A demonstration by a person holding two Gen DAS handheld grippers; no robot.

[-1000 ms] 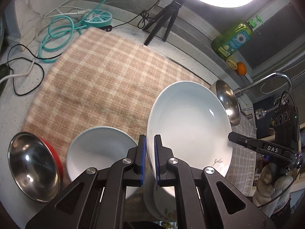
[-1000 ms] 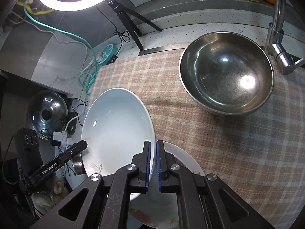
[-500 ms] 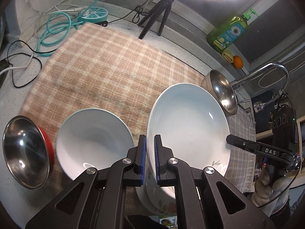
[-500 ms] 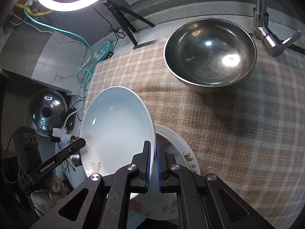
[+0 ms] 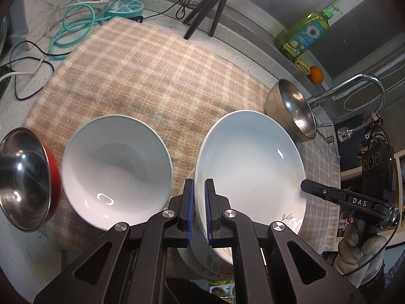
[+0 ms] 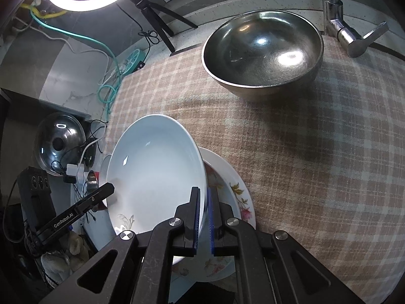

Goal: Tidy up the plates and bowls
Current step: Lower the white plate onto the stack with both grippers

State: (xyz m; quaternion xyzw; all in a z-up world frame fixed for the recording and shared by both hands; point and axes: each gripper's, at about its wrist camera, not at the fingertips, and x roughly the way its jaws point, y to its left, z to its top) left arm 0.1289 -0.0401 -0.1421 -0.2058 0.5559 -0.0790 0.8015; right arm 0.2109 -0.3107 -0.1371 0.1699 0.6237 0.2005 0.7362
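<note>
Together, the left gripper [image 5: 199, 210] and right gripper [image 6: 203, 217] are pinching the white deep plate [image 5: 250, 167] by opposite rims above the floral plate [image 6: 227, 177]; next, lowering it level, steel bowl [image 6: 263, 50] sitting at one o'clock.

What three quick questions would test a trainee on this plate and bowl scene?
1. True or false: both hand-held grippers, left and right, clamp the same white plate.
2. What lies under that plate? A) floral plate B) steel bowl C) red bowl
3. Fill in: the white bowl sits on the plaid ____.

Key: 1 true; 2 A; 3 cloth.
</note>
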